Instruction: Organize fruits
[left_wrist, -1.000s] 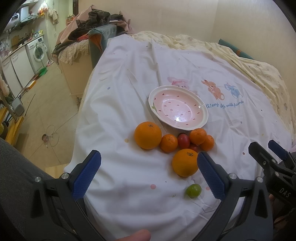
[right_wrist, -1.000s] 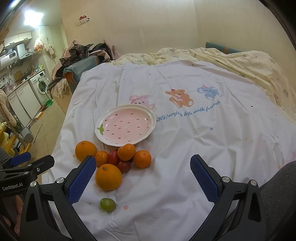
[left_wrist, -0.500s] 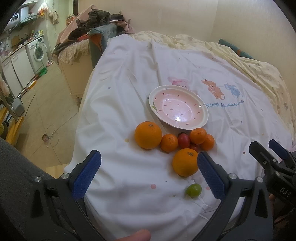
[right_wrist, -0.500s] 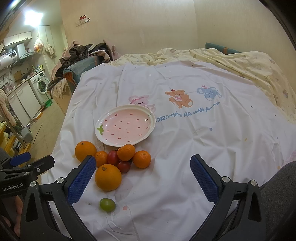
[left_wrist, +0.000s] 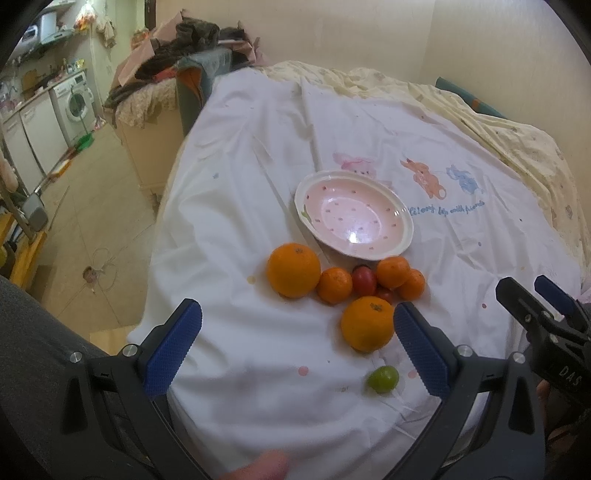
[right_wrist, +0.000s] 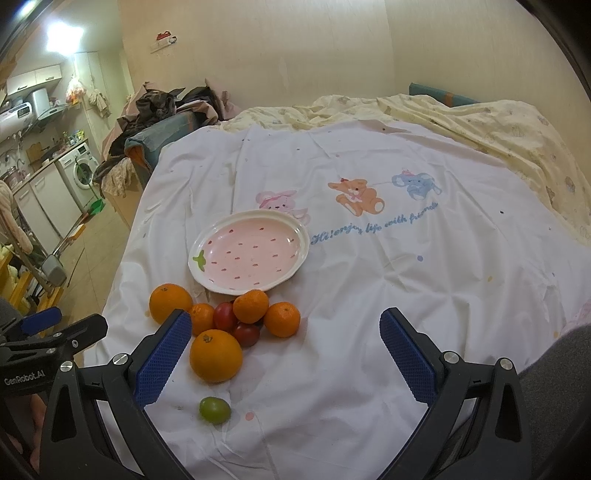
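A white sheet (right_wrist: 388, 295) printed with three cartoon animals covers the bed, with one cream blanket (right_wrist: 480, 122) bunched along its far side. On the sheet sits one pink plate (right_wrist: 251, 254) with a white rim, holding nothing. Just in front of the plate lies the fruit: two large oranges, one at the left end of the group (right_wrist: 170, 302) and one nearer the camera (right_wrist: 216, 355); three small tangerines, one beside the left orange (right_wrist: 202, 318), one nearest the plate (right_wrist: 251, 305) and one at the right end (right_wrist: 282, 319); two red tomatoes (right_wrist: 225, 316) packed among them; and one green fruit (right_wrist: 214, 409) lying alone, nearest the sheet's front edge. The left gripper (left_wrist: 295, 343) and the right gripper (right_wrist: 284, 352) both hover over the sheet's near edge with fingers spread wide apart, gripping nothing.
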